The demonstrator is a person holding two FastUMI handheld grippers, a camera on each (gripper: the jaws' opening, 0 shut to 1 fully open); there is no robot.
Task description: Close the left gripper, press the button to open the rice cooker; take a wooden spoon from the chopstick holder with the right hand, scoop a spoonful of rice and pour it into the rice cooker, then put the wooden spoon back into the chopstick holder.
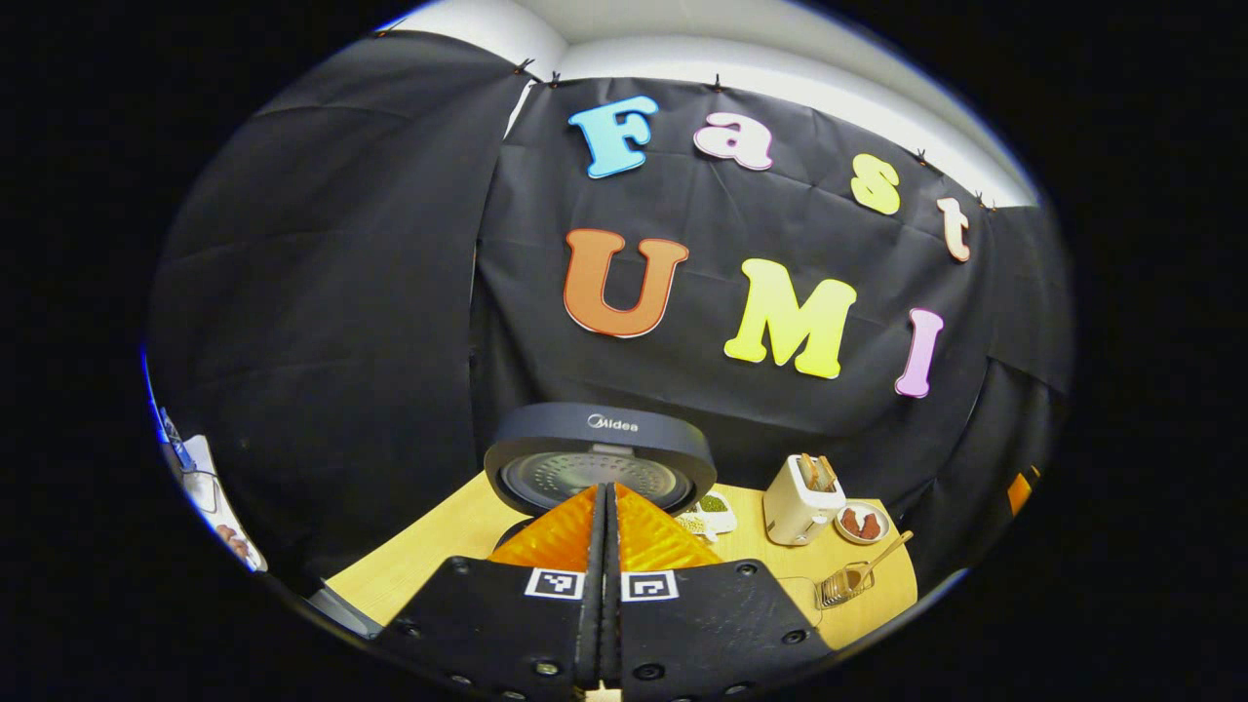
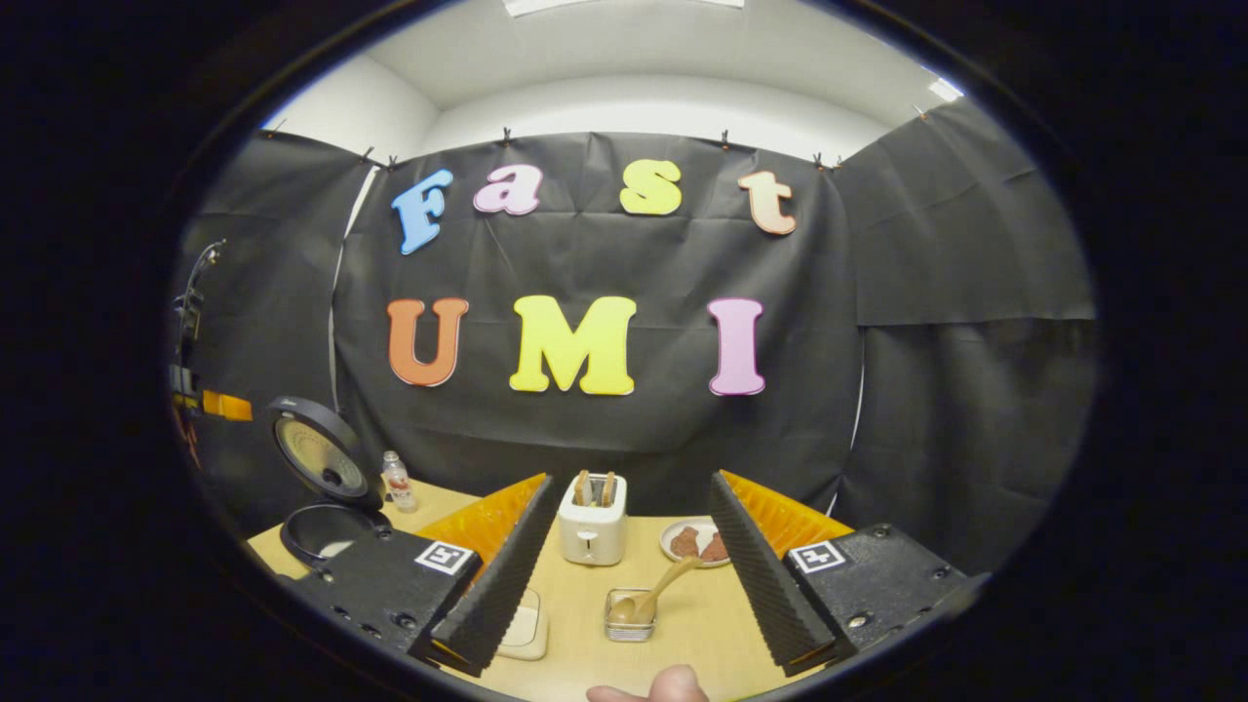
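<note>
Left gripper (image 1: 604, 502): fingers pressed together with nothing between them, tips pointing at the raised lid just ahead
Right gripper (image 2: 632, 507): fingers spread wide apart and holding nothing, hanging above the near part of the table
Fingertip (image 2: 673, 684): a person's fingertip pokes in at the bottom edge of the right gripper view
Table (image 2: 697, 624): pale wood, carrying everything below
Holder (image 2: 629, 616): small clear container straight ahead of the right gripper, low between its two fingers and apart from both; in the left gripper view it sits well off to the right near the table edge (image 1: 841, 585)
Spoon (image 2: 651, 597): wooden, bowl down in the holder, handle leaning up and to the right towards the plate
Tray (image 2: 522, 632): pale shallow dish partly hidden behind the left-hand finger in the right gripper view; what it holds cannot be told
Toaster (image 2: 592, 531): white, slices standing in its slots, beyond the holder
Plate (image 2: 697, 542): holds brownish pieces, just right of the toaster
Rice cooker (image 2: 327, 526): open, lid (image 1: 600, 458) standing upright, pot mouth dark; far left in the right gripper view, directly ahead of the left gripper
Bottle (image 2: 397, 482): small, clear, beside the cooker near the back wall
</note>
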